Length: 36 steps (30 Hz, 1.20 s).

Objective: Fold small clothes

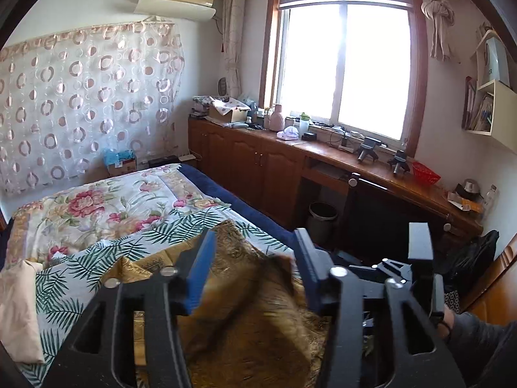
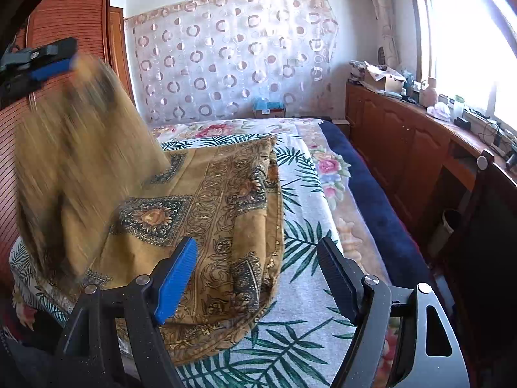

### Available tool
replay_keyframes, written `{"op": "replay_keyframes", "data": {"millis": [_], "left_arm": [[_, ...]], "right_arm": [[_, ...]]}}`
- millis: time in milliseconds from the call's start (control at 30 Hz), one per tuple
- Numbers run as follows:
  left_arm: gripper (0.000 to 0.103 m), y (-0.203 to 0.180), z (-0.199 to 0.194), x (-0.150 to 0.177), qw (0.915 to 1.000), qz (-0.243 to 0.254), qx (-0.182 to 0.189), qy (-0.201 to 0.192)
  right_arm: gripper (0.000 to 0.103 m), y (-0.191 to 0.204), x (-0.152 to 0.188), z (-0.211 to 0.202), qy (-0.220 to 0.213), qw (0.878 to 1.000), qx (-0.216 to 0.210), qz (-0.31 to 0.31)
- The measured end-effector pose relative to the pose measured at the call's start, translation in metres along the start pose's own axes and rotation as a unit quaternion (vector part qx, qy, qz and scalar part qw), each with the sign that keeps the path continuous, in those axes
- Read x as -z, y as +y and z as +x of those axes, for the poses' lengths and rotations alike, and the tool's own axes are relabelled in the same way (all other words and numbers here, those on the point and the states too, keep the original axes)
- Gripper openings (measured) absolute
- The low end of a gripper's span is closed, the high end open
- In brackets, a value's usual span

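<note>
A mustard-gold patterned garment (image 2: 210, 213) lies on the bed over a leaf-print sheet (image 2: 300, 291). My left gripper (image 1: 255, 268) has its jaws apart, and a blurred flap of the garment (image 1: 258, 307) falls away between them. In the right wrist view the left gripper (image 2: 64, 61) sits high at the upper left with the blurred flap (image 2: 80, 161) hanging beside its tip. My right gripper (image 2: 258, 278) is open and empty, low over the garment's near right edge.
A floral quilt (image 1: 97, 207) covers the far half of the bed, and a beige cloth (image 1: 16, 307) lies at its left. A wooden cabinet run (image 1: 258, 168) with clutter stands under the window. A bin (image 1: 321, 216) and a dark chair (image 1: 381, 213) stand right of the bed.
</note>
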State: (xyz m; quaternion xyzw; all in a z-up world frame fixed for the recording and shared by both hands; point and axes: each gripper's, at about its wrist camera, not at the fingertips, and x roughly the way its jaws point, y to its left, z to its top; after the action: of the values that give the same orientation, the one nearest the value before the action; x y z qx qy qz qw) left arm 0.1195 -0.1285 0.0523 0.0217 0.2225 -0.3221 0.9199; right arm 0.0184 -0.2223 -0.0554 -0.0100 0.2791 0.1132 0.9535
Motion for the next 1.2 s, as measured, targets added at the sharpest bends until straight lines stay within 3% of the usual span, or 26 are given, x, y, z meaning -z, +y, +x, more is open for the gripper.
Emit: {"op": "replay_keyframes", "data": {"millis": [67,167,433,767,1200], "left_arm": [[0.063,0.003,-0.004,0.002,1.0,-0.001,-0.009,-0.001],[0.066,0.017,-0.015,0.009,0.9992,-0.008,-0.038,-0.008],[0.067,0.061,-0.028,0.056,0.9941,-0.04,-0.099,0.021],[0.067,0.103,-0.035,0.111,0.9807,-0.085,-0.166,0.06],[0.067,0.132,-0.049,0.139,0.9712,-0.112,-0.198,0.071]], "right_arm": [[0.078,0.001,0.0,0.0,0.001,1.0,0.003,0.0],[0.078,-0.002,-0.001,0.001,-0.001,1.0,0.004,0.002],[0.078,0.007,-0.004,0.009,0.005,1.0,-0.006,-0.011],[0.078,0.043,-0.019,0.034,0.013,0.998,-0.033,-0.046],[0.078,0.094,-0.049,0.08,0.029,0.99,-0.087,-0.11]]}}
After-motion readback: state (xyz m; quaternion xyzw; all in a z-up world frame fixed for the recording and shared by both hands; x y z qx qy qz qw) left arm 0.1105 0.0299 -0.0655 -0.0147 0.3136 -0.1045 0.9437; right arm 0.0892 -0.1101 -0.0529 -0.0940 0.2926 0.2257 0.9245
